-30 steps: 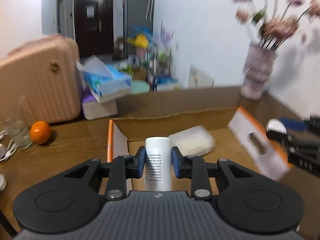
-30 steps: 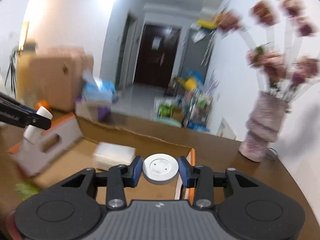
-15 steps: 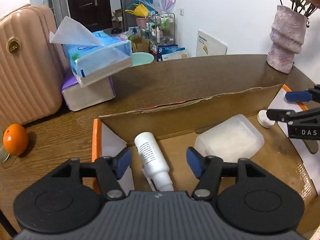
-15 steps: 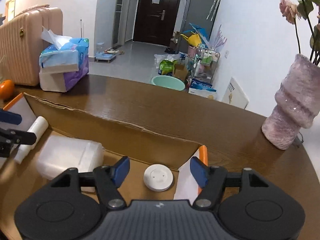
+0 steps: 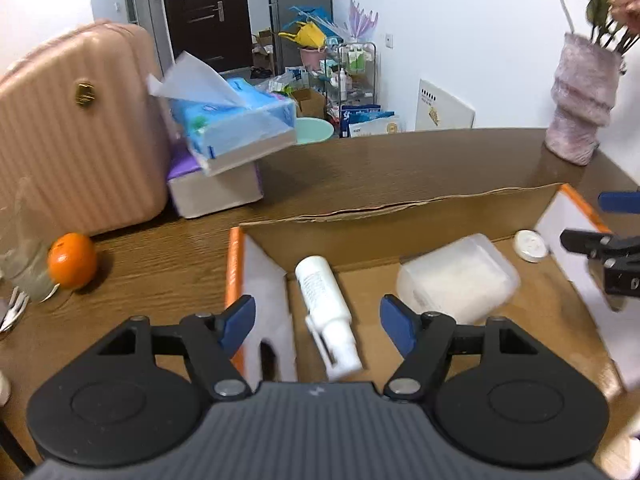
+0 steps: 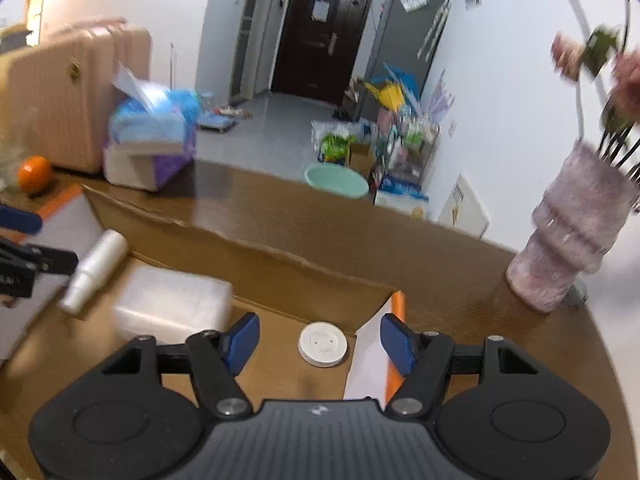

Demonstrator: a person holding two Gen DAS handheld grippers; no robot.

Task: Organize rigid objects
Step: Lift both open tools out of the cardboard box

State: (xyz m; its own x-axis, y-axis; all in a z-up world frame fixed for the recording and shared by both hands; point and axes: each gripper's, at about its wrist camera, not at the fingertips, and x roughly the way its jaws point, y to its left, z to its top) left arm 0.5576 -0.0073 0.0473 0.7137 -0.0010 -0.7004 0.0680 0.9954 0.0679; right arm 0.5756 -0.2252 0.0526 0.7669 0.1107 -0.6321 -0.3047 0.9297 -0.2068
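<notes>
a: how is the left gripper (image 5: 316,316) seen?
b: its 2 blue-padded fingers (image 5: 237,317) are spread wide and nothing is held. a white cylindrical plastic bottle (image 5: 326,312) is seen lying on its side below the gap, inside the shallow brown cardboard box (image 5: 400,218), against the box's left wall, cap end toward the camera.

a: and the right gripper (image 6: 320,338)?
b: it is likewise spread apart and empty. a flat round white plastic disc (image 6: 323,344) is laid on the box floor in the far right corner, under the gap, touched by neither finger.

a: what else is held by the box?
b: a translucent white rectangular plastic container (image 5: 458,280) is found near the middle, between bottle and disc, apart from both.

a: what is seen on the desk outside the box?
b: on the brown wooden desk (image 5: 160,264), an orange fruit (image 5: 72,260) is placed near the left edge, 2 stacked tissue packs (image 5: 224,152) behind the box, and a pale pink ribbed vase (image 6: 576,244) toward the far right edge.
</notes>
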